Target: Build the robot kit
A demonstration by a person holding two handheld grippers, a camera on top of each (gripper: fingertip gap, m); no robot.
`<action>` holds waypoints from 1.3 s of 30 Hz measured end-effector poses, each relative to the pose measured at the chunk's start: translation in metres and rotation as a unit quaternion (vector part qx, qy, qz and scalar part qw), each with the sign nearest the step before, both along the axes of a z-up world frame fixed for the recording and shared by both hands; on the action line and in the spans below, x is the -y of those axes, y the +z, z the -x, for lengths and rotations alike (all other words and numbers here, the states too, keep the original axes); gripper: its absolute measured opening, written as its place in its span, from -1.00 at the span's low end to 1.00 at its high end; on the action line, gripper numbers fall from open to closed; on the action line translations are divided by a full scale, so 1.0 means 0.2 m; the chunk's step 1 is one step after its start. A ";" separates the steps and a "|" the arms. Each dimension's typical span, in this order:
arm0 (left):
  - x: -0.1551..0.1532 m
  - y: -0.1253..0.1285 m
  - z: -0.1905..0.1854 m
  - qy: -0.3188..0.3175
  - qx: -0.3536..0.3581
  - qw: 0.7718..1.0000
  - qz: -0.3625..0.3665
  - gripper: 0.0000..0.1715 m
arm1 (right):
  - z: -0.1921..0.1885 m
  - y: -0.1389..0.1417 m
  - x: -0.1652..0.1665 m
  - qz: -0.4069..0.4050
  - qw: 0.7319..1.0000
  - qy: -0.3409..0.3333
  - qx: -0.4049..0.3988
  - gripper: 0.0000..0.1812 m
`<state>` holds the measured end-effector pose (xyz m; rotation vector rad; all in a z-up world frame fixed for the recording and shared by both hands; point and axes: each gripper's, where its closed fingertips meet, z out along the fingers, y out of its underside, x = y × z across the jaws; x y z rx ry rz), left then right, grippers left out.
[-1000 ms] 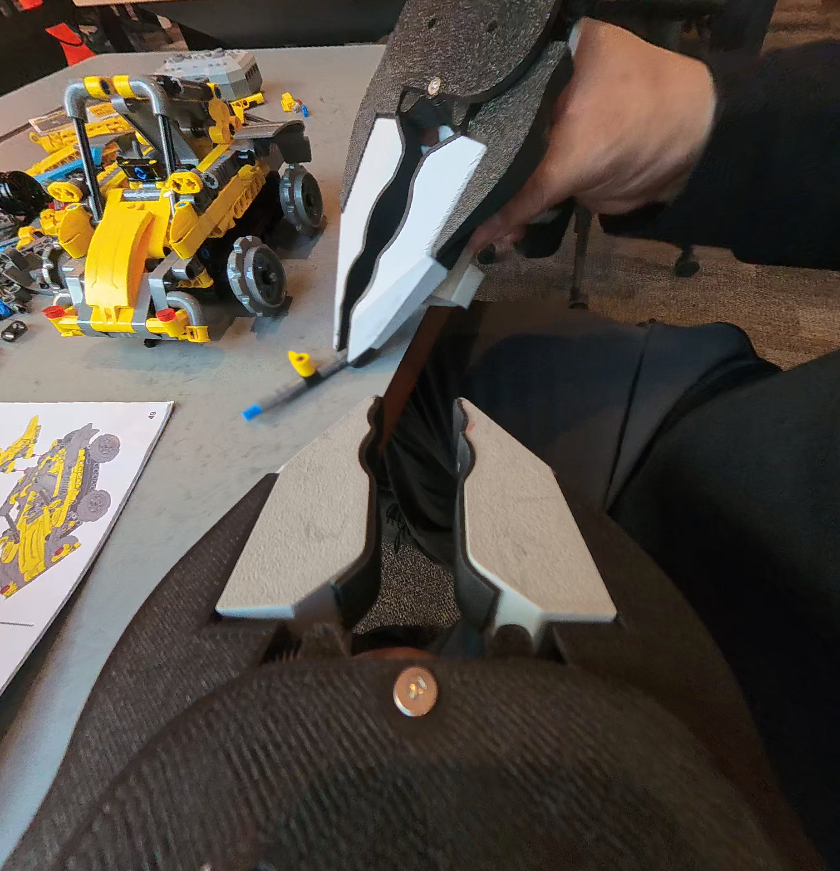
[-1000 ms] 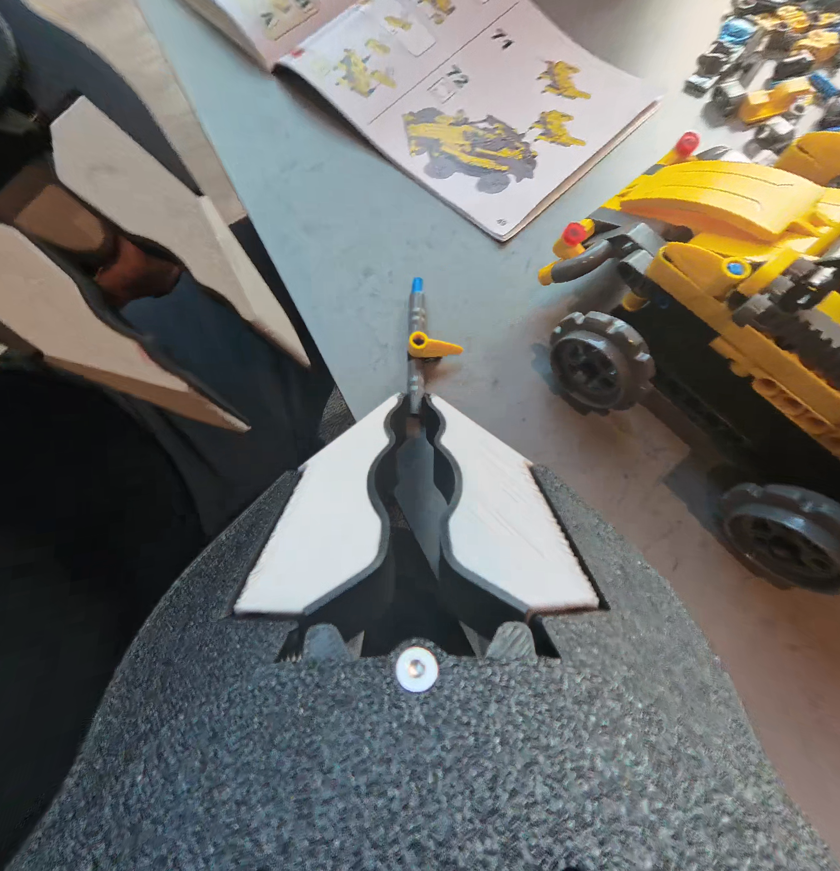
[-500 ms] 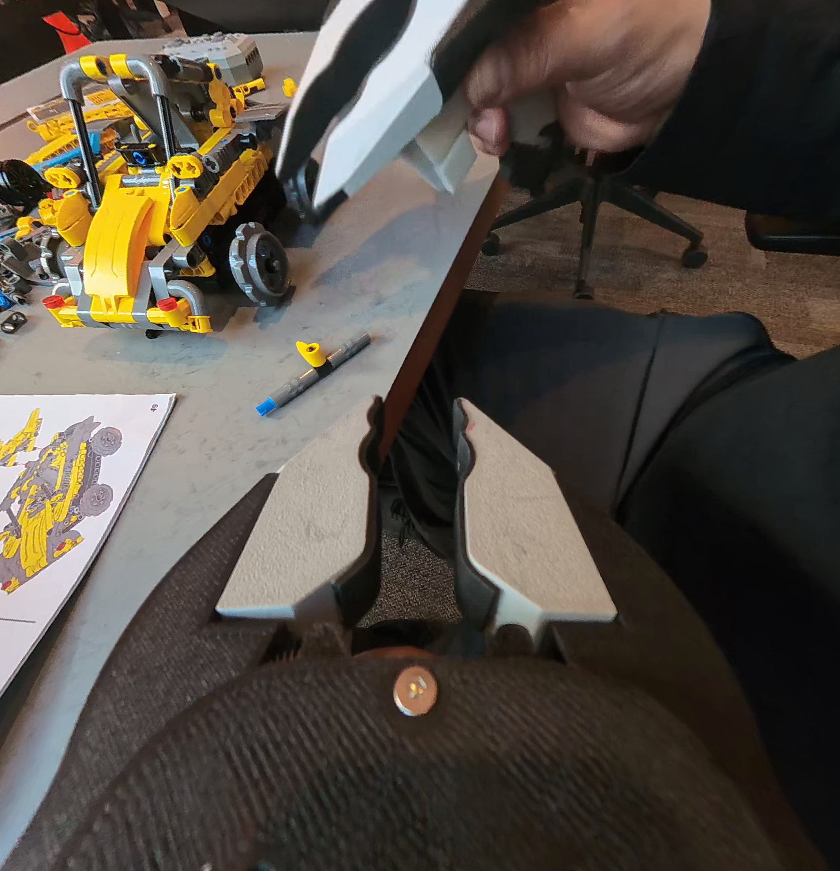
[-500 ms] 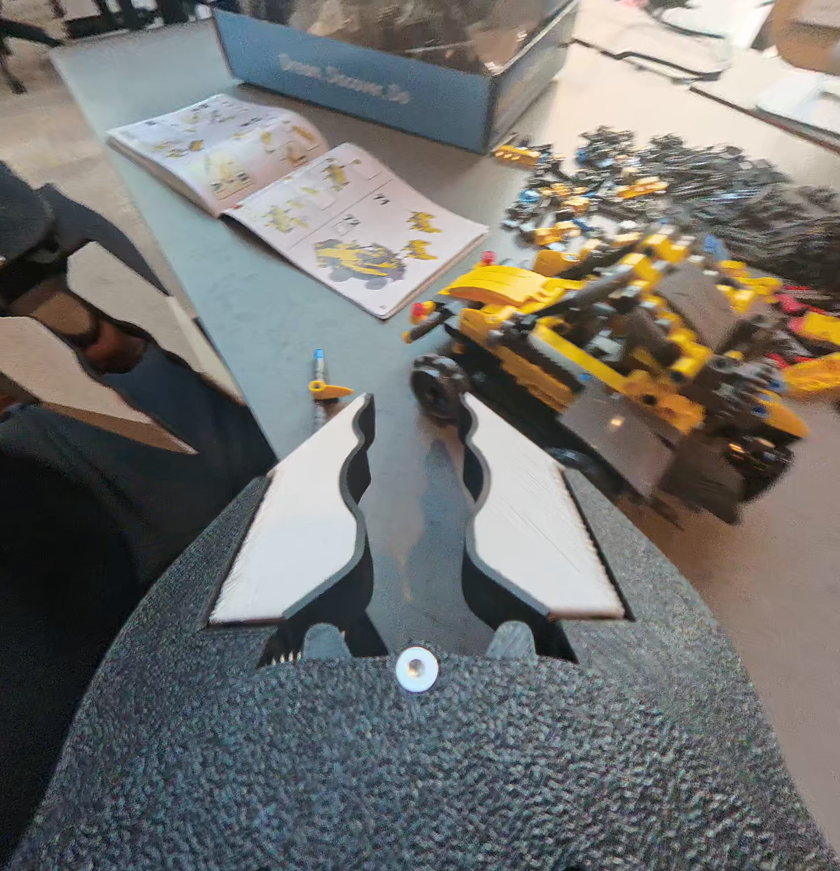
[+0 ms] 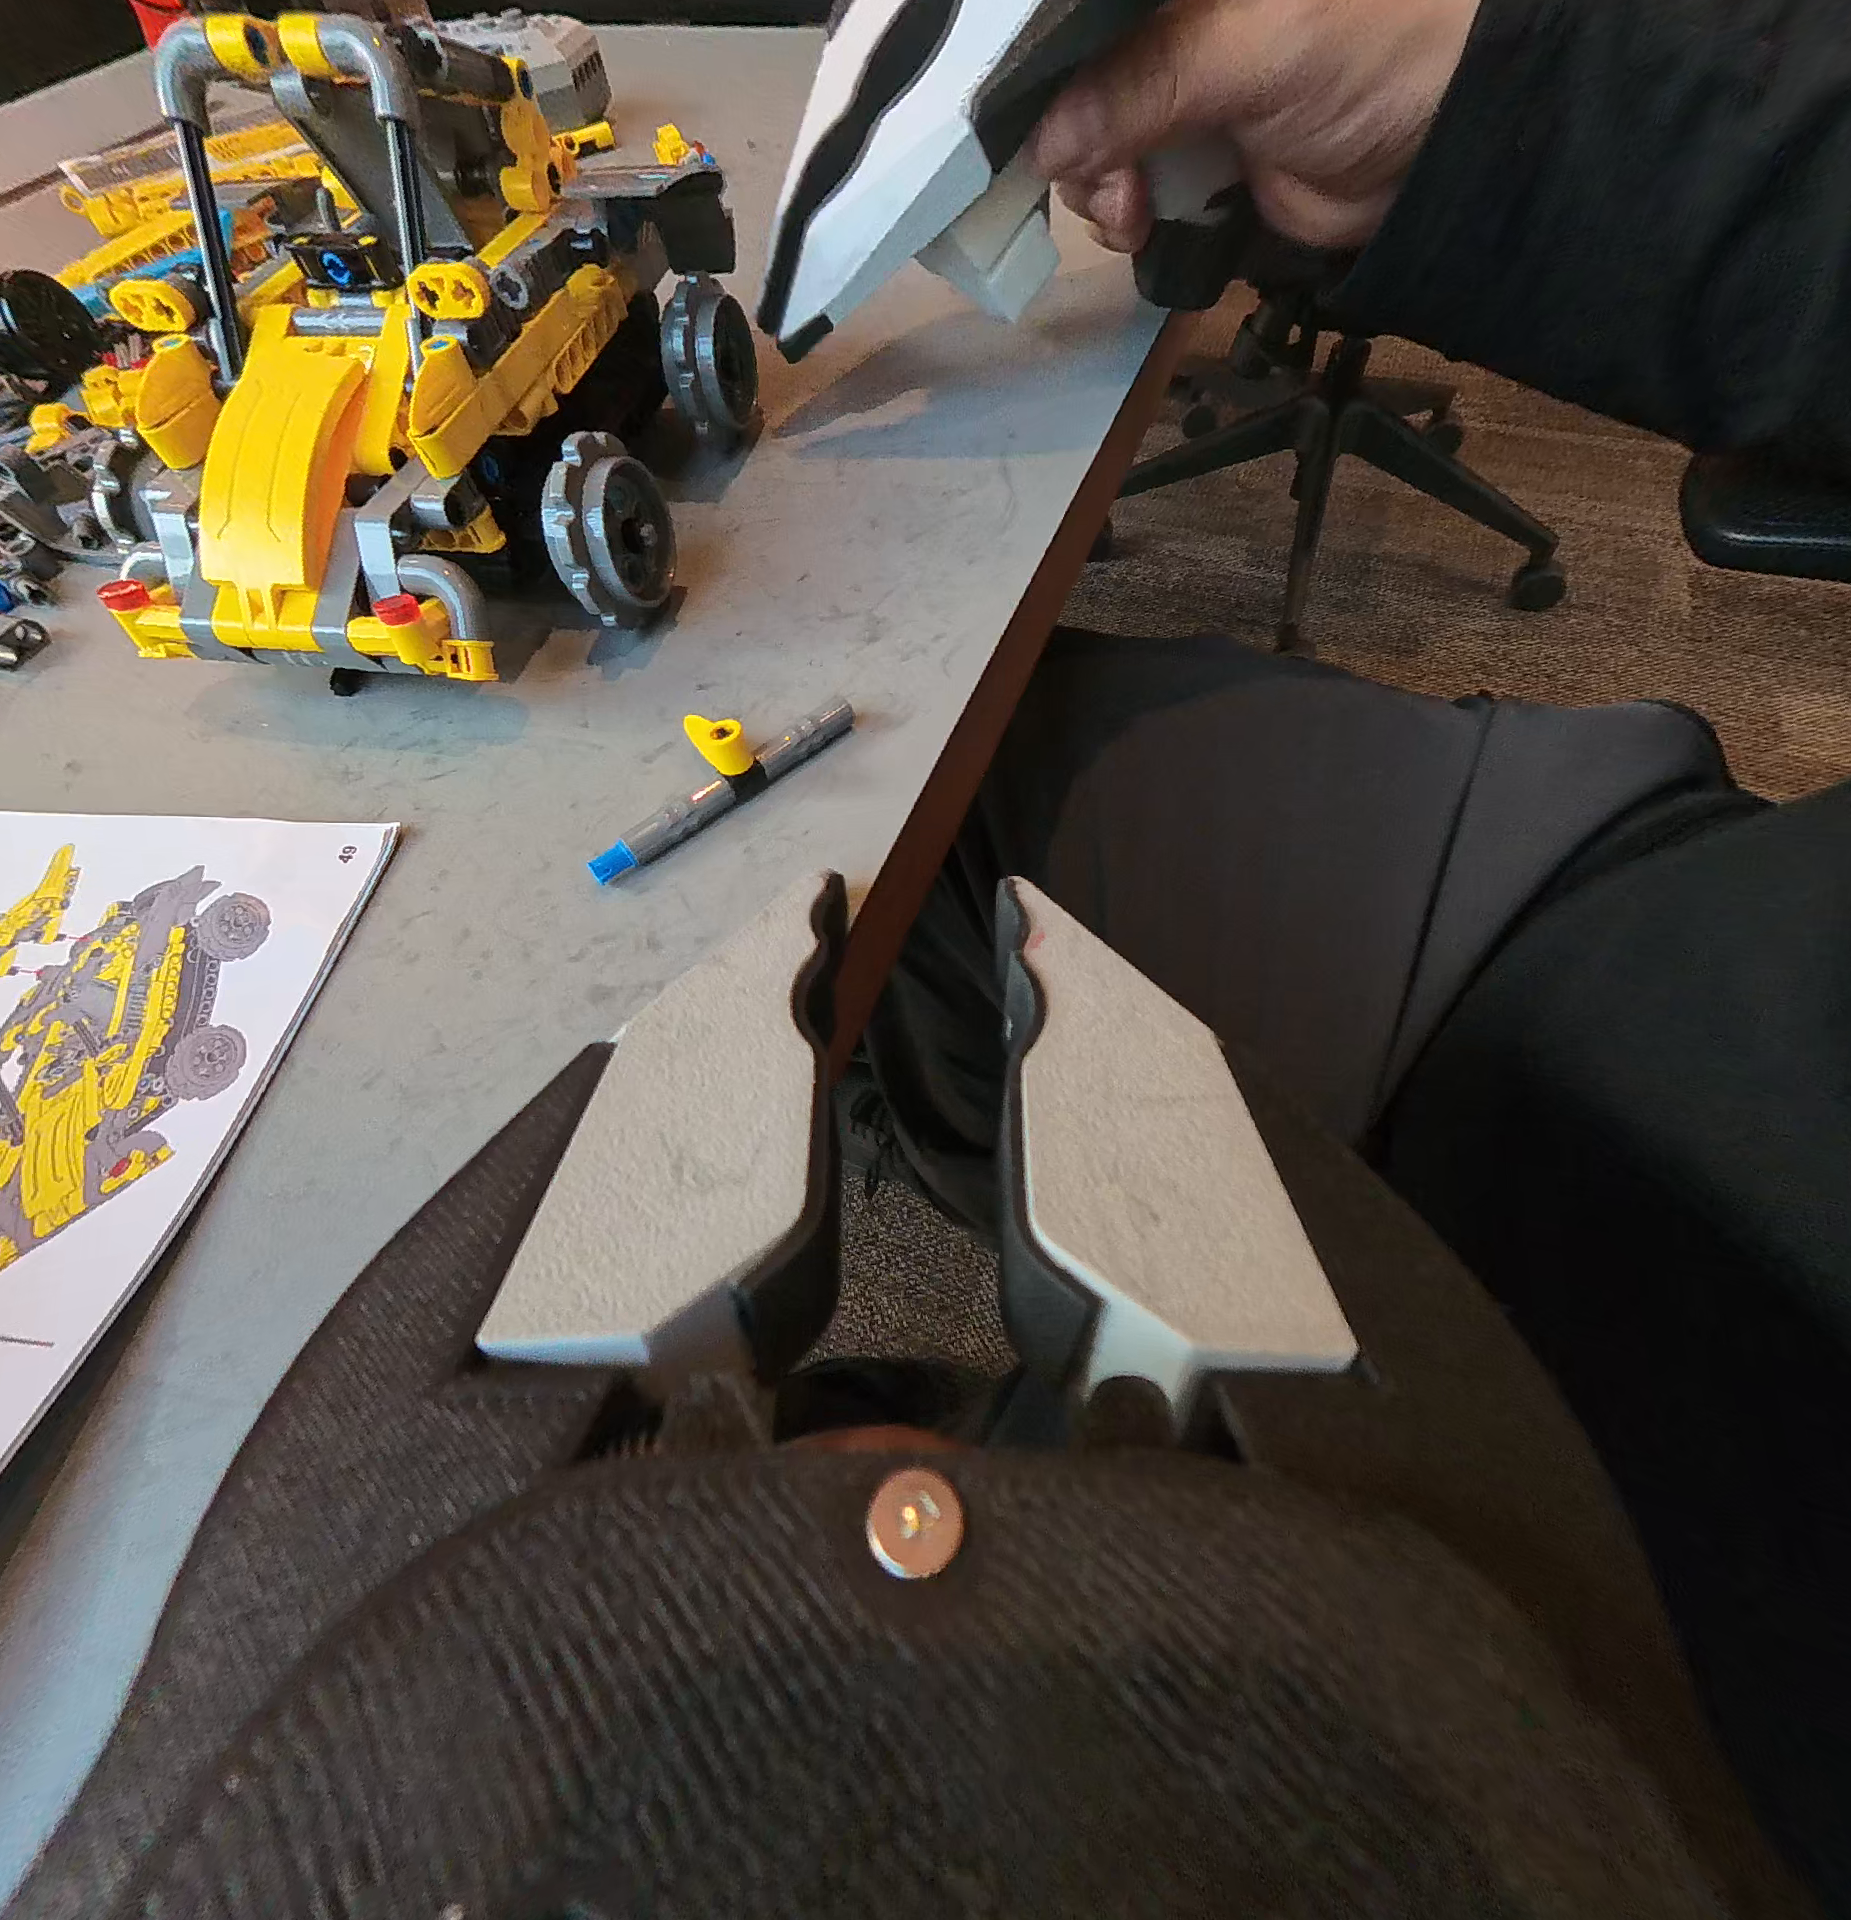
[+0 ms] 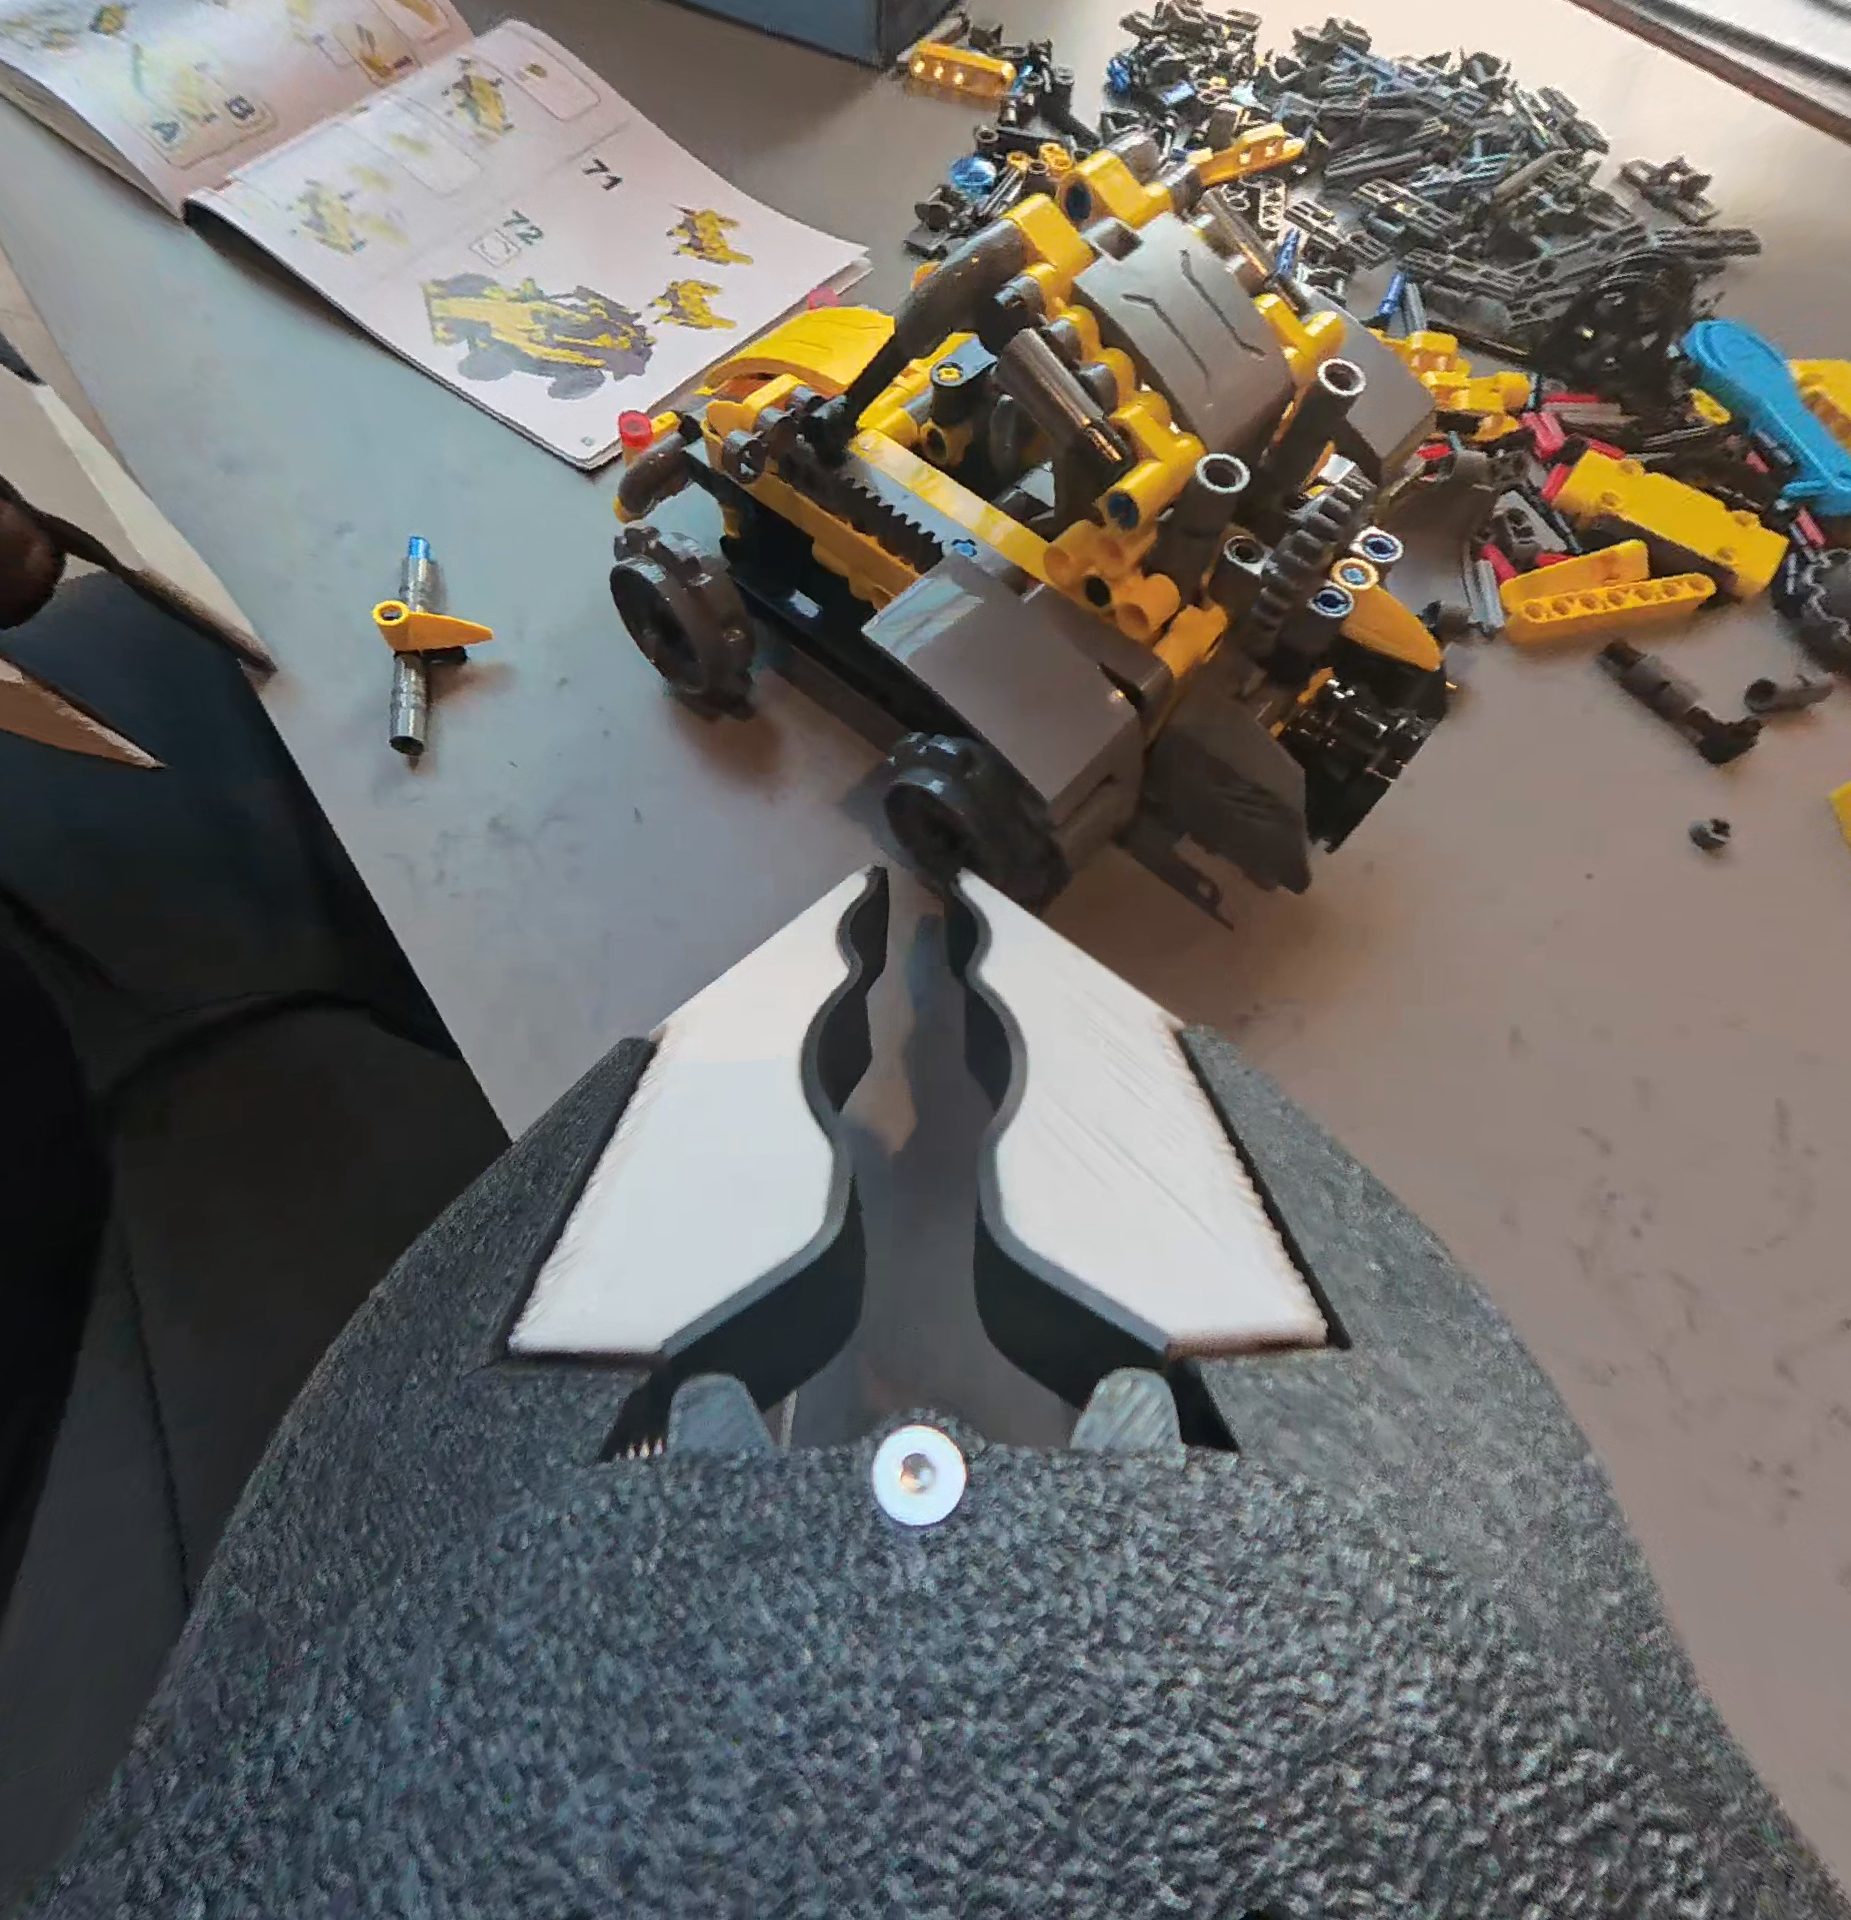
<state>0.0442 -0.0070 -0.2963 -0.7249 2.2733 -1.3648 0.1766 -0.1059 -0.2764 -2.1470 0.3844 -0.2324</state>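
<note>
Right wrist view first: the right hand-held gripper [image 6: 923, 888] hangs low over the grey bench [image 6: 1420, 1091], its white fingers drawn almost together, only a slit between the tips and nothing in it. Just ahead of those tips sits a dark toothed wheel [image 6: 942, 810] on the near corner of the yellow and grey brick-built vehicle [image 6: 1056, 540]; whether they touch it, I cannot tell. Off to the left, apart from the vehicle and near the bench edge, lies a grey axle piece [image 6: 414, 644] with a blue tip and a yellow tab across it, lying free. Farther back, an open instruction booklet [image 6: 505, 208], and to the right a wide heap of loose parts [image 6: 1472, 156] with a blue tool [image 6: 1773, 416] among them.

Over to the left wrist view: the left hand-held gripper [image 5: 916, 904] is spread and empty, with the bench's brown edge running up between its fingers and the person's dark trousers below. A bare hand [image 5: 1243, 104] grips the other gripper's handle, top right, and an office chair [image 5: 1336, 436] stands on the carpet beyond.
</note>
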 end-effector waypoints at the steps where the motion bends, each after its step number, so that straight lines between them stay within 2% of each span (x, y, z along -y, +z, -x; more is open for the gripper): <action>1: 0.00 0.00 0.00 0.000 0.000 1.000 0.001 -0.71 | 0.01 0.00 0.00 0.002 1.000 0.007 -0.002 -0.90; 6: -0.01 0.01 -0.01 0.003 0.008 1.000 0.001 -0.72 | 0.05 -0.02 -0.02 0.009 0.999 0.041 -0.010 -0.91; 9: -0.01 0.04 -0.01 0.006 0.017 1.000 0.007 -0.72 | 0.09 -0.02 -0.03 0.009 0.997 0.069 -0.014 -0.99; 13: -0.01 0.02 -0.02 0.003 0.007 1.000 0.009 -0.72 | 0.12 -0.01 -0.04 -0.002 0.996 0.090 -0.020 -1.00; 17: -0.01 0.02 -0.01 0.001 0.011 1.000 0.005 -0.72 | 0.20 0.03 -0.05 -0.018 0.991 0.136 0.010 -1.00; 25: 0.00 0.01 -0.02 0.005 0.008 1.000 0.007 -0.73 | 0.21 0.06 -0.04 -0.040 0.989 0.142 0.017 -1.00; 29: 0.01 0.02 -0.01 0.008 0.019 1.000 -0.007 -0.72 | 0.20 0.16 -0.01 -0.102 0.984 0.140 0.026 -1.00; 30: 0.01 0.02 -0.01 0.008 0.022 1.000 -0.010 -0.72 | 0.17 0.21 0.03 -0.130 0.983 0.123 0.032 -1.00; 32: 0.01 0.02 0.00 0.007 0.026 1.000 -0.015 -0.72 | 0.01 0.26 0.16 -0.160 0.985 0.040 0.044 -1.00; 36: 0.00 0.01 -0.01 0.008 0.026 1.000 -0.014 -0.73 | -0.40 0.12 0.52 -0.053 0.985 -0.158 0.034 -0.98; 39: 0.03 0.00 -0.01 0.003 0.004 1.000 0.012 -0.74 | -0.62 0.08 0.69 -0.022 0.969 -0.244 0.022 -0.90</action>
